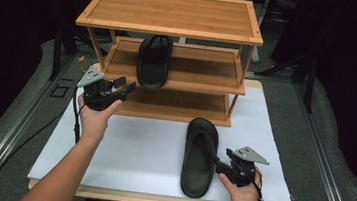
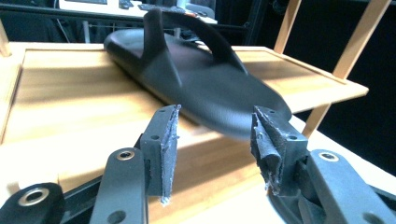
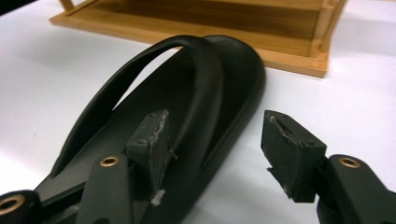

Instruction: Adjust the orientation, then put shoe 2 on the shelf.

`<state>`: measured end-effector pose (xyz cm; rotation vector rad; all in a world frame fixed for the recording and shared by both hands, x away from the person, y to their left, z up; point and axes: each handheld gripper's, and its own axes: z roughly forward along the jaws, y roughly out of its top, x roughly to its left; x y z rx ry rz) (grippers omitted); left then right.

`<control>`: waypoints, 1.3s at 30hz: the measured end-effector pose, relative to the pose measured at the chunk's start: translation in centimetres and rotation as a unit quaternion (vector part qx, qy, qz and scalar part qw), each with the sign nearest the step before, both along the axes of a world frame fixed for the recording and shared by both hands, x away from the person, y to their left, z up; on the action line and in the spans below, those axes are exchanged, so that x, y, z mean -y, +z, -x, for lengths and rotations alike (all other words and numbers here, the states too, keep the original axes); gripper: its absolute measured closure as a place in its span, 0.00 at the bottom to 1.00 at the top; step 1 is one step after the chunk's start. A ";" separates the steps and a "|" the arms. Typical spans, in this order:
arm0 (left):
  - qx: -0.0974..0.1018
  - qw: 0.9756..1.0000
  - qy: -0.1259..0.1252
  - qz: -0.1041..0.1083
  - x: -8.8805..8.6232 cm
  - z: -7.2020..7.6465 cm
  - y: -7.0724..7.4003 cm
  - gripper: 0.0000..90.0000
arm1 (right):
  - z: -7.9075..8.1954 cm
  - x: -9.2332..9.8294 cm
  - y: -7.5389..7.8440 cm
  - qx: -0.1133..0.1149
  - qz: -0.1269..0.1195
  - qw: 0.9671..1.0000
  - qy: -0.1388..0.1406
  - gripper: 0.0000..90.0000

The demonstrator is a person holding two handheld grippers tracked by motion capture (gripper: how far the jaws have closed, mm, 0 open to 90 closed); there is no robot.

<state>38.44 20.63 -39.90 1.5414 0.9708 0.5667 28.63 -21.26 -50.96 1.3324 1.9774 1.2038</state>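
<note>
We see two black sandals: one (image 1: 154, 60) lies on the middle shelf of the bamboo rack (image 1: 170, 29), its toe end under the top board's shadow and hard to read in the high view, its heel end overhanging the shelf's front edge. In the left gripper view that sandal (image 2: 196, 79) is blurred, and we cannot make out its sole. The left gripper (image 1: 123, 87) hangs just left of it with its jaws spread and nothing between the pads. The other sandal (image 1: 199, 158) lies flat on the white table (image 1: 141, 152), in front of the rack. The right gripper (image 1: 216, 161) sits at its right edge, jaws spread; in the right gripper view one pad overlaps the sandal (image 3: 196, 116) beside the strap, the other stands over bare table, and we cannot tell whether either touches.
</note>
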 end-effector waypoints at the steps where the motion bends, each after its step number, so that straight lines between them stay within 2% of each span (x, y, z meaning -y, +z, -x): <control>1: -0.001 1.000 0.002 -0.004 -0.1 0.3 -0.2 0.55 | 0.0 -0.2 0.0 -0.006 0.001 1.000 0.005 0.47; 2: -0.002 1.000 0.003 -0.004 -0.3 0.8 -0.5 0.54 | 0.0 -0.3 -0.1 -0.012 0.006 1.000 0.011 0.47; 3: 0.001 1.000 0.001 0.003 -0.7 1.5 -1.0 0.54 | -0.1 -0.5 -0.3 -0.023 0.001 0.999 0.022 0.47; 6: 0.000 1.000 0.003 -0.001 -1.0 2.2 -1.6 0.53 | -0.2 -0.8 -0.6 -0.033 0.003 0.999 0.037 0.47; 7: -0.001 1.000 0.003 -0.003 -1.2 2.5 -1.9 0.52 | -0.2 -1.0 -0.6 -0.034 0.019 0.999 0.029 0.47; 9: 0.000 1.000 0.000 -0.010 -1.6 3.1 -2.3 0.52 | -0.2 -1.3 -0.8 -0.036 0.020 0.998 0.041 0.51; 11: 0.001 1.000 0.000 -0.007 -2.0 3.7 -2.8 0.52 | -0.2 -1.5 -1.0 -0.038 0.026 0.998 0.049 0.58; 13: -0.005 1.000 -0.002 -0.003 -2.2 4.0 -3.3 0.52 | -0.1 -1.6 -1.1 -0.043 0.040 0.997 0.039 0.69; 16: -0.015 1.000 -0.008 0.004 -2.6 4.4 -4.2 0.52 | -0.1 -1.6 -1.0 -0.045 0.033 0.998 0.039 0.71; 20: -0.019 1.000 -0.005 -0.014 -2.8 4.9 -5.3 0.52 | -0.1 -1.6 -1.0 -0.029 0.041 0.998 0.035 0.79; 21: -0.019 1.000 -0.007 -0.013 -2.9 5.0 -5.5 0.52 | -0.4 -1.4 -1.0 -0.025 0.047 0.998 0.024 0.84; 23: -0.024 1.000 -0.008 -0.015 -3.0 5.0 -5.9 0.52 | -0.6 -1.2 -1.0 -0.031 0.045 0.998 0.027 0.85; 25: -0.029 0.999 -0.008 -0.017 -3.1 5.0 -6.2 0.52 | -1.1 -0.8 -1.1 -0.030 0.024 0.999 0.015 0.82; 27: -0.031 0.999 -0.009 -0.015 -3.1 5.0 -6.4 0.52 | -1.2 -0.5 -1.1 -0.031 0.017 0.999 0.017 0.81; 32: -0.039 0.999 -0.010 -0.006 -3.4 4.9 -6.7 0.52 | -0.6 -0.5 -1.0 -0.026 0.032 0.999 0.017 0.79; 33: -0.039 0.999 -0.010 -0.007 -3.4 4.9 -6.8 0.52 | -0.4 -0.3 -0.9 -0.033 0.038 0.999 0.019 0.79; 36: -0.052 0.999 -0.009 -0.002 -3.6 4.6 -7.1 0.52 | -0.3 -0.3 -1.0 -0.033 0.031 0.999 0.020 0.82; 39: -0.054 0.998 -0.008 -0.001 -3.7 4.4 -7.2 0.52 | -0.1 -0.4 -1.0 -0.036 0.034 0.999 0.014 0.81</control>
